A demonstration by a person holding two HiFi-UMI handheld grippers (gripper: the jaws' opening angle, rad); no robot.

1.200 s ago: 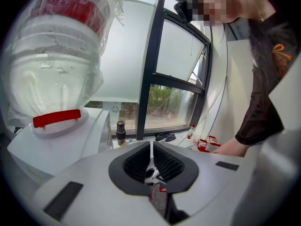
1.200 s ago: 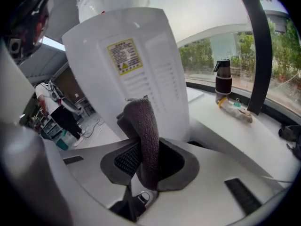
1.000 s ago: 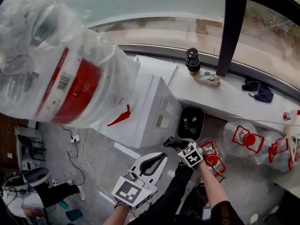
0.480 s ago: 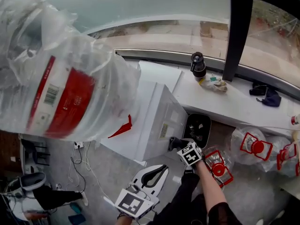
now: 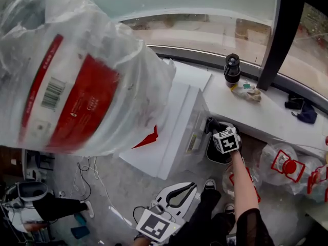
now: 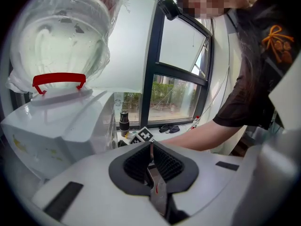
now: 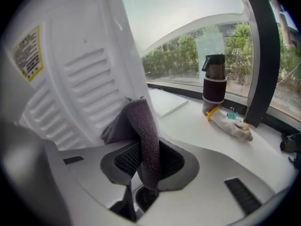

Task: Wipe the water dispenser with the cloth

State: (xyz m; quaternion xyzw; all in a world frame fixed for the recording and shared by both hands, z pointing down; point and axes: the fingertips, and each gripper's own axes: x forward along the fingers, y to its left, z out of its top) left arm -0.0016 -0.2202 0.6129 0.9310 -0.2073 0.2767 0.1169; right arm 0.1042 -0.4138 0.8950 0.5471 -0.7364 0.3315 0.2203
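The white water dispenser (image 5: 177, 129) stands under a big plastic-wrapped bottle (image 5: 77, 76) with a red label. My right gripper (image 5: 214, 127) is shut on a grey cloth (image 7: 141, 131), which is against the dispenser's vented side panel (image 7: 80, 79). In the right gripper view, the cloth hangs folded between the jaws of the right gripper (image 7: 148, 159). My left gripper (image 5: 188, 189) is low, near the floor and away from the dispenser. In the left gripper view, the left gripper (image 6: 150, 161) is shut on nothing, and the dispenser (image 6: 56, 126) and bottle (image 6: 61, 41) lie ahead to the left.
A black flask (image 5: 232, 68) and a pale glove-like bundle (image 5: 248, 93) sit on the white window sill (image 5: 266, 117), with a dark rag (image 5: 302, 111) farther right. Spare water bottles with red handles (image 5: 282, 165) lie on the floor. Cables (image 5: 87, 173) run on the left.
My right gripper has risen with the cloth from near the floor to the dispenser's side by the sill. The left gripper stays low. The head view has shifted.
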